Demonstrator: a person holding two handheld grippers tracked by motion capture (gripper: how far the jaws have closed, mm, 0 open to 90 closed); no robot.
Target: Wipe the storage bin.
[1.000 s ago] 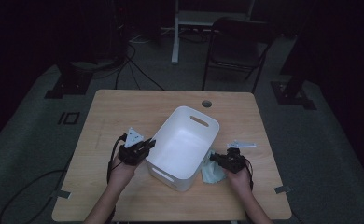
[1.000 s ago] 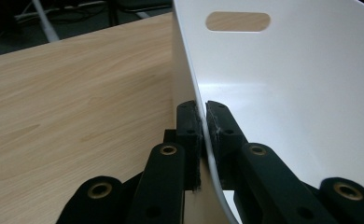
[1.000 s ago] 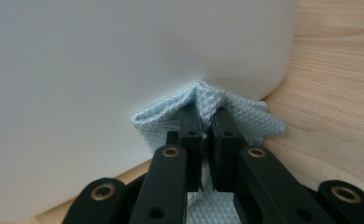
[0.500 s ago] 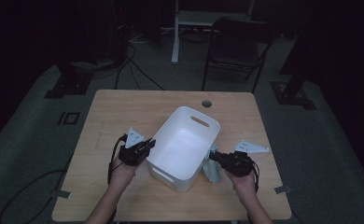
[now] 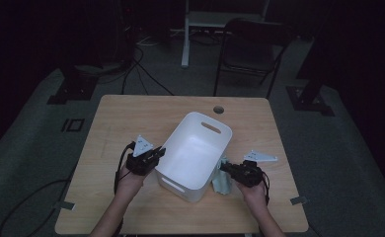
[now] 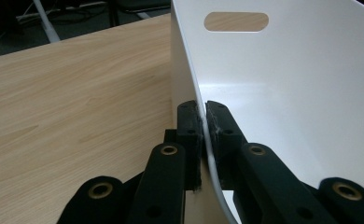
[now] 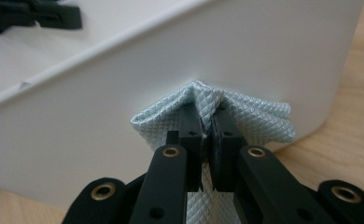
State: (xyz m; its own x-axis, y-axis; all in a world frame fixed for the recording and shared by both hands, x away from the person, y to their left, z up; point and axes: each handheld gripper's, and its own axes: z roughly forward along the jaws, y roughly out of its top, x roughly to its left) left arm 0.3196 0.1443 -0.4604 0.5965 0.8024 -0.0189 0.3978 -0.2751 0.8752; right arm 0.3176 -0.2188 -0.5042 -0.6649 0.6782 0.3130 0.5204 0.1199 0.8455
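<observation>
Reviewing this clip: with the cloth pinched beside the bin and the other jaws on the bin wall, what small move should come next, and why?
Probably lift the right gripper a little higher and carry the light blue cloth over the rim of the white bin. The cloth is pinched but hangs outside the bin's wall, below its rim, while the left gripper is clamped on the opposite wall, steadying the bin.

The bin (image 5: 193, 148) blocks the table's (image 5: 131, 113) middle; bare wood lies open left and behind it.
</observation>
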